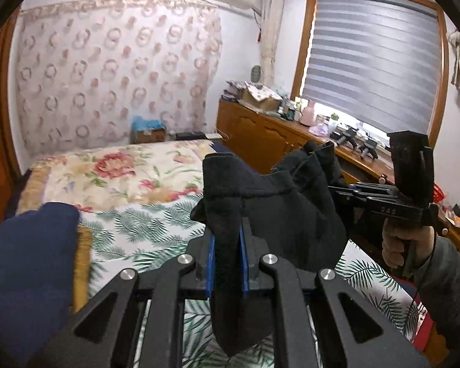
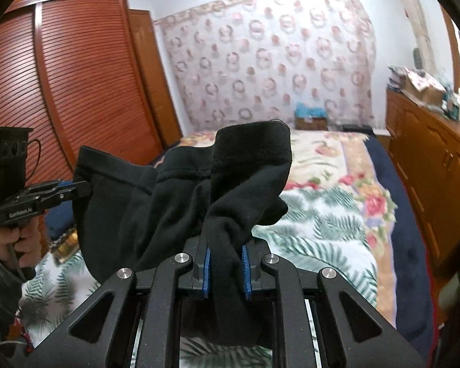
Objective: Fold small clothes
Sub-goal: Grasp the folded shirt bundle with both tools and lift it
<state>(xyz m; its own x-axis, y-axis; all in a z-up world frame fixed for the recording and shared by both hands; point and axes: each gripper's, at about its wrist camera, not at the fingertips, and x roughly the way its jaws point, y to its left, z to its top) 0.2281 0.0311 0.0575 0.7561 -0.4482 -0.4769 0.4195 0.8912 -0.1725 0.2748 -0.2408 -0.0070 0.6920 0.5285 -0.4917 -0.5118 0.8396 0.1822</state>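
Note:
A small black garment (image 1: 279,202) hangs in the air between my two grippers, above the bed. My left gripper (image 1: 227,245) is shut on one end of it, with cloth pinched between the blue pads (image 1: 212,263). My right gripper (image 2: 227,263) is shut on the other end of the black garment (image 2: 174,196). In the left wrist view the right gripper (image 1: 334,188) shows at the right, held by a hand. In the right wrist view the left gripper (image 2: 86,188) shows at the left, gripping the garment's edge.
The bed (image 1: 144,224) below has a leaf and flower print cover. A dark blue cloth (image 1: 36,263) lies at the bed's left. A wooden cabinet (image 1: 260,135) with clutter runs along the right wall. A louvred wardrobe (image 2: 61,76) stands left of the bed.

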